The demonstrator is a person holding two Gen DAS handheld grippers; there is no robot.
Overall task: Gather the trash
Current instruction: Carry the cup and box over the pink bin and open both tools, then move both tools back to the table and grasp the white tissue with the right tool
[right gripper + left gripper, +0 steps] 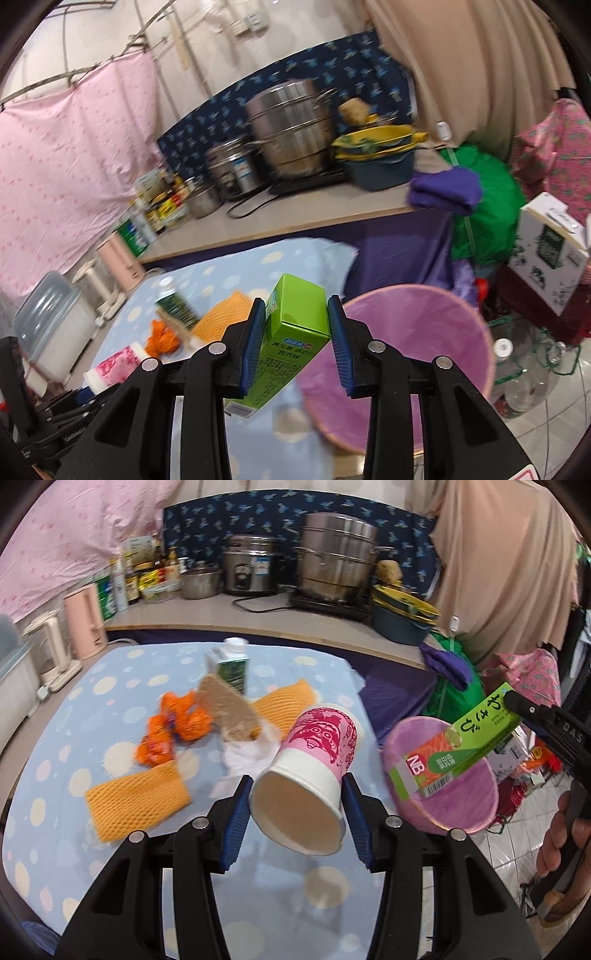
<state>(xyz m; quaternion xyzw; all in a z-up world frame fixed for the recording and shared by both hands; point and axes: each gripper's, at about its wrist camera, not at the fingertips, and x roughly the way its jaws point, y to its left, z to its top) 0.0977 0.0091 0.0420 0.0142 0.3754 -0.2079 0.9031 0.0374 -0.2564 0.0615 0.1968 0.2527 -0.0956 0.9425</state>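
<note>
Right gripper (296,345) pinches the green box (291,332) above the pink bin (424,332); centre over it before you release. Left gripper (295,805) clamps the paper cup (306,775).

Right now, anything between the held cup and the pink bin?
No. In the left wrist view only bare tablecloth separates the paper cup from the pink bin.

blur: I can't read the condiment bottles (147,576) or carton (231,668) | hidden: box (291,332) covers the bin's (443,332) left rim | cut off: my gripper bodies below
</note>
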